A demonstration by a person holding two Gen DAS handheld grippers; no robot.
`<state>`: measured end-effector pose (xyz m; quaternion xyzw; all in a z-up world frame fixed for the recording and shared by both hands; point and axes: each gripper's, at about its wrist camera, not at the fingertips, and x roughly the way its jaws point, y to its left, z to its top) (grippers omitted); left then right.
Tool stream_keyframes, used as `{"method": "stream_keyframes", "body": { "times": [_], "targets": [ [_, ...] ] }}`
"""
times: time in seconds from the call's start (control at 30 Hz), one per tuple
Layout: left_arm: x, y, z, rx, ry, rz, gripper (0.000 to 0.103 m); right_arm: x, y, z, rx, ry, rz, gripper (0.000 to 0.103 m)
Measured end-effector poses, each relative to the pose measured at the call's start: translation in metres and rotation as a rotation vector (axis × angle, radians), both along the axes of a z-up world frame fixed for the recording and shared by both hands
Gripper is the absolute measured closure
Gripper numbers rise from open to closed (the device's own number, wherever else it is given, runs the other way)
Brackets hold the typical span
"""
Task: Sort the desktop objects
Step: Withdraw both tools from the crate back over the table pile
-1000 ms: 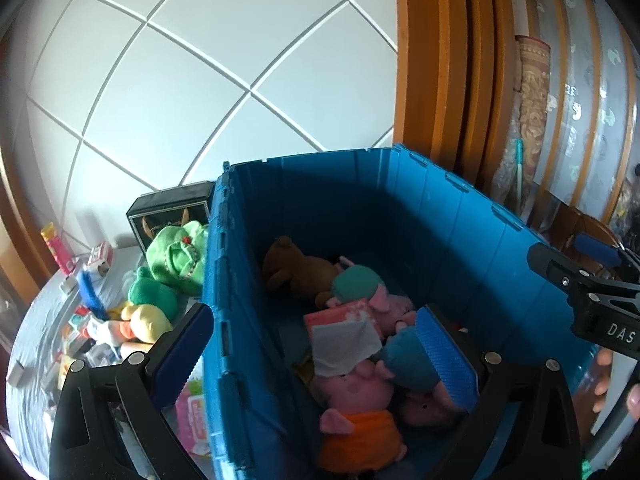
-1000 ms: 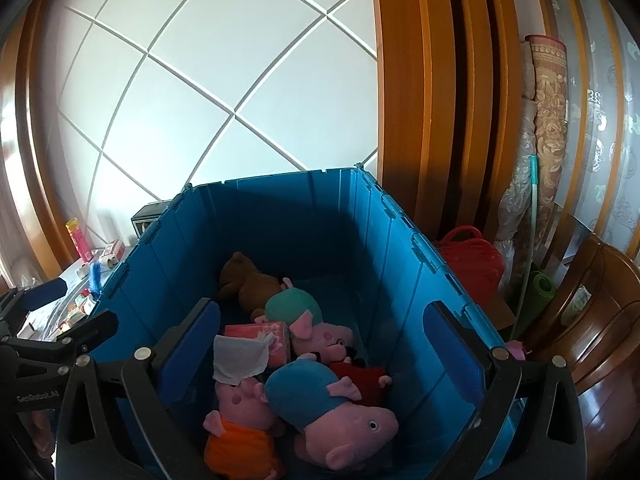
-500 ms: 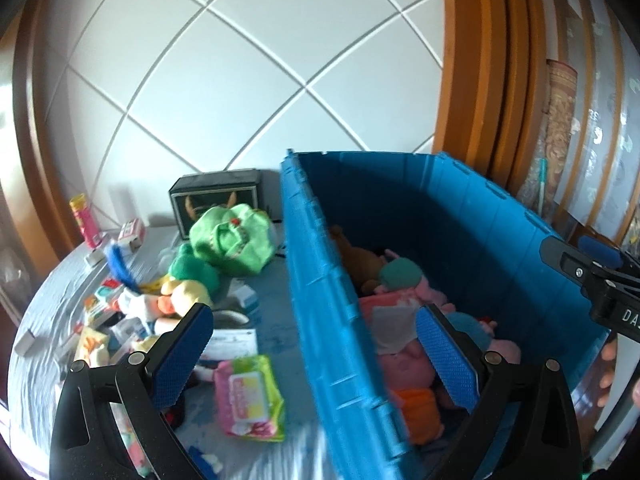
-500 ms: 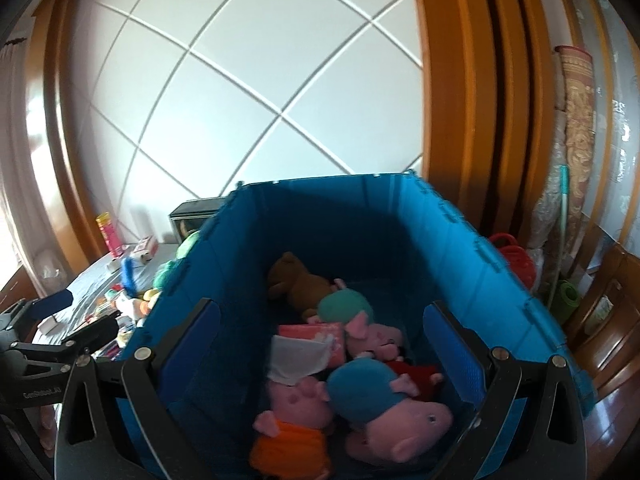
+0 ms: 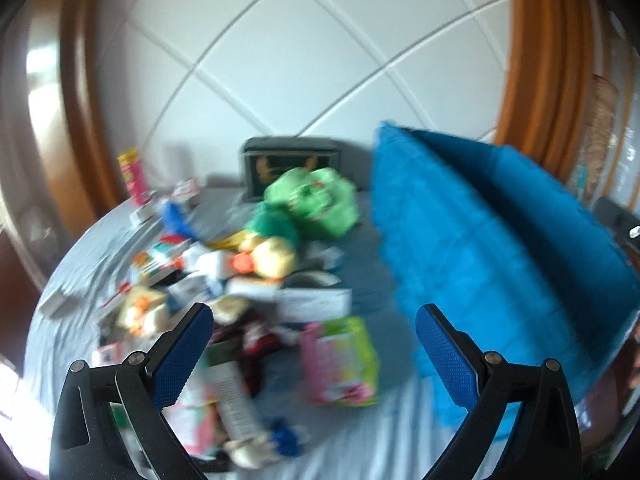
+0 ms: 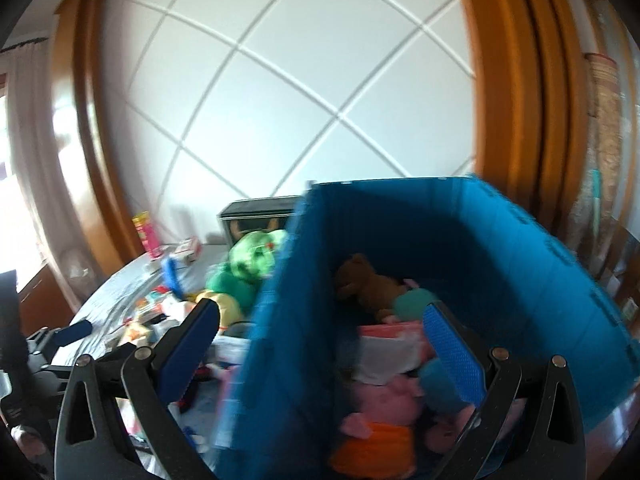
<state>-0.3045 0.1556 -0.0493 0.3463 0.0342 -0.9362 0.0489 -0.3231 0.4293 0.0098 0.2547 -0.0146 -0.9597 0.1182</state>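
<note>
The left gripper [image 5: 314,354], empty and spread wide, has been swung from the blue crate [image 5: 500,248] at three o'clock toward the bench [image 5: 372,444] clutter, so another pick is judged imminent.

Bright daylight from left; both fisheye views motion-blurred, edges warped.

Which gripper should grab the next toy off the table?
Left. The left gripper is open over the clutter, the pink pack just ahead. The right gripper, also open, straddles the blue bin wall.
</note>
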Motion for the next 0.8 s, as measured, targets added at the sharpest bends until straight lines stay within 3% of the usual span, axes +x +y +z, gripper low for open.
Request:
{"method": "stream_keyframes", "body": {
  "times": [0.27,0.5,0.8],
  "targets": [
    [0.033,-0.151,-0.067,-0.040,-0.136,0.201,0.001,0.008,-0.103,-0.015,0.005,-0.016,0.128,0.000],
    [0.053,-0.239,-0.116,-0.024,-0.240,0.282,0.001,0.007,-0.196,-0.052,0.037,-0.032,0.218,0.000],
    [0.078,-0.297,-0.159,0.025,-0.311,0.394,0.001,-0.020,-0.244,-0.140,0.050,-0.278,0.258,0.000]
  ]
}}
